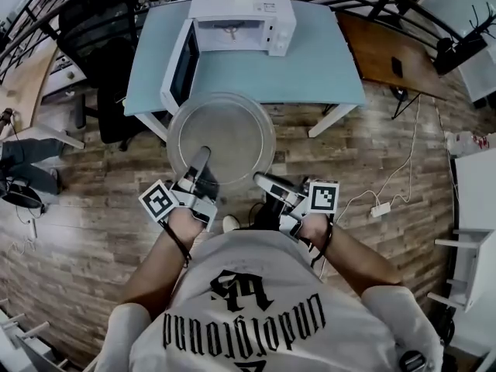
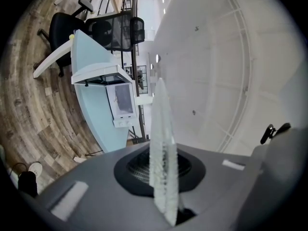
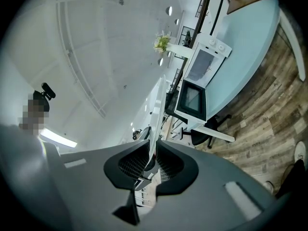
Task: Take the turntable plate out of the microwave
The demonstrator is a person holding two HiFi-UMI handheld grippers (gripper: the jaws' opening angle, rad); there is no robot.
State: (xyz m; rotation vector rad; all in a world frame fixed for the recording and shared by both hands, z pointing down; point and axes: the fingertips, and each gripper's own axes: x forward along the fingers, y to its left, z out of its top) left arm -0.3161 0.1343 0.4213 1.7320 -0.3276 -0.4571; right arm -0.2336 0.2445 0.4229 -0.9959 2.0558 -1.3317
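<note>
The round glass turntable plate hangs in the air over the wooden floor, in front of the table's near edge and outside the microwave. My left gripper is shut on its near left rim and my right gripper is shut on its near right rim. In the left gripper view the plate stands edge-on, pinched in the left gripper. The right gripper view shows the thin plate edge clamped in the right gripper. The microwave door stands open to the left, and the cavity looks empty.
The microwave sits on a light blue table. A black office chair stands at the table's left, a brown wooden desk at the right. A white cable and plug strip lie on the floor at the right, next to white shelving.
</note>
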